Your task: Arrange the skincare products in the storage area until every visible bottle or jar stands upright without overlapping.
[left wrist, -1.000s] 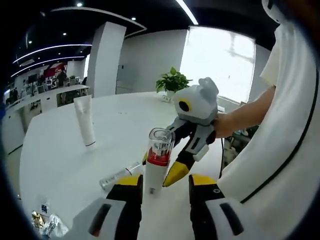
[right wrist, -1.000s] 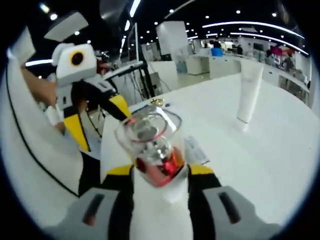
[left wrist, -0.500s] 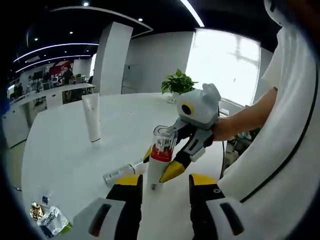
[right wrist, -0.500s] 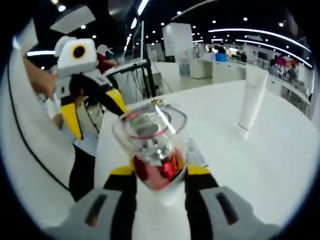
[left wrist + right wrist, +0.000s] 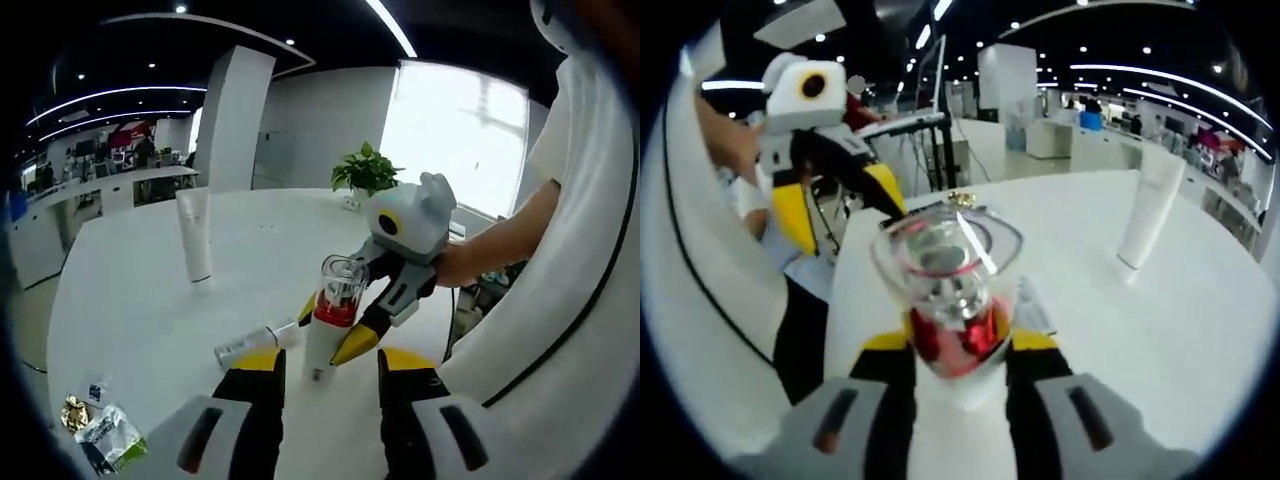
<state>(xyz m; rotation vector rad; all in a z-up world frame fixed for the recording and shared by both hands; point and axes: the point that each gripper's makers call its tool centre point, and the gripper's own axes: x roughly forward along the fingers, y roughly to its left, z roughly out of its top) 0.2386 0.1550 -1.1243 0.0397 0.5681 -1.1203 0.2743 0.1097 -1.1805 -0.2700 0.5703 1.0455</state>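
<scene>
Between the right gripper point(image 5: 958, 350) jaws, a white bottle point(image 5: 952, 300) with a clear cap and red collar is clamped upright, its cap close to the lens. The left gripper view shows what the right one hides: this bottle's point(image 5: 330, 320) base meets the white table point(image 5: 130, 300), and a small silver tube point(image 5: 247, 345) lies flat just beside it, ahead of the left gripper point(image 5: 325, 375), whose jaws stand apart around nothing. Farther ahead, a white tube point(image 5: 195, 235) stands upright, well apart. Near the left jaw lie crumpled wrappers point(image 5: 100, 440). Beyond the table edge stands a potted plant point(image 5: 366, 170).
</scene>
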